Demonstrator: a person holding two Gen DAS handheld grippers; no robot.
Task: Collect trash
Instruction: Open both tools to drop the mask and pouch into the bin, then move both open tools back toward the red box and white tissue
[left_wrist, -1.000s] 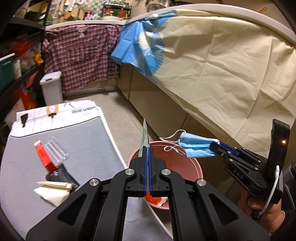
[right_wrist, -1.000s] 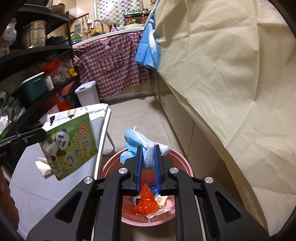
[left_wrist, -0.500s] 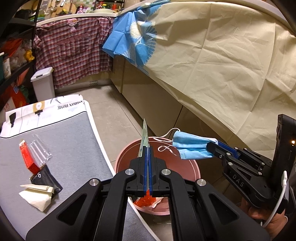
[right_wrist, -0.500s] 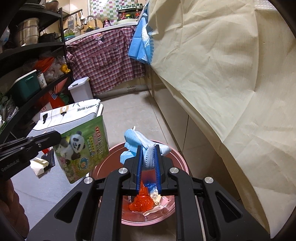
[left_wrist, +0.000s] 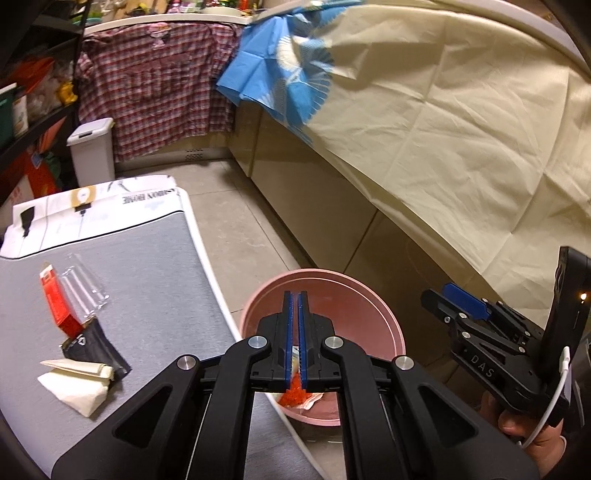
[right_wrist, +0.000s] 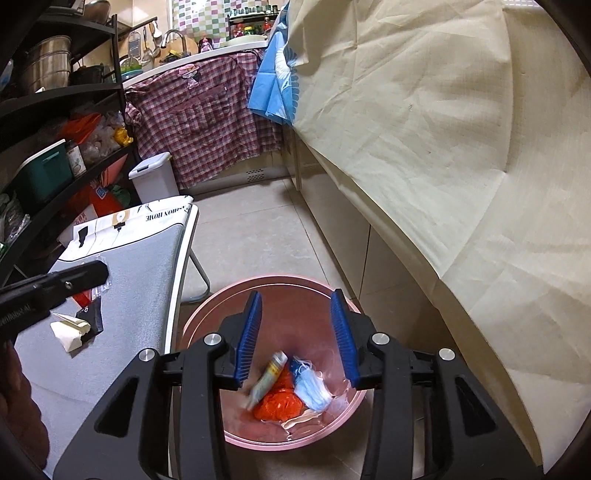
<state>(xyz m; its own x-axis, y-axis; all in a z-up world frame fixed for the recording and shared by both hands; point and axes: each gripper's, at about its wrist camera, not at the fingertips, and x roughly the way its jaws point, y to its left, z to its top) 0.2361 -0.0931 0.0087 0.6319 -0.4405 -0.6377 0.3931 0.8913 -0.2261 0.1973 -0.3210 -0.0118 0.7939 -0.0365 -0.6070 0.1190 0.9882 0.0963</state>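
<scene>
Both hand-held grippers hang over the pink bin (right_wrist: 354, 291) on the tiled floor (left_wrist: 236, 221), right beside the grey surface (left_wrist: 155, 295). The right hand-held gripper (right_wrist: 295, 321) has just been spreading its jaws and they stand wide apart, nothing between the blue pads (right_wrist: 249, 332). Down in the bin lies the blue face mask (right_wrist: 310, 387), loose at the bottom, next to a crumpled orange wrapper (right_wrist: 280, 404) and a rolled packet (right_wrist: 267, 378) that looks blurred. Over on the left, the left hand-held gripper (left_wrist: 294, 306) shows its two blue pads drawn together with only a sliver between them, and nothing is pinched there. In the left wrist view the right hand-held gripper sits off to the right of the bin, a hand (left_wrist: 532, 432) around its handle. More trash waits on the grey surface: a red packet (left_wrist: 55, 299), a clear plastic wrapper (left_wrist: 83, 288), a dark pouch (left_wrist: 92, 343) and a folded white tissue (left_wrist: 79, 387), all close together near the left edge. A cream cloth (left_wrist: 443, 122) drapes the counter on the right, and a plaid shirt (left_wrist: 155, 88) hangs at the back
</scene>
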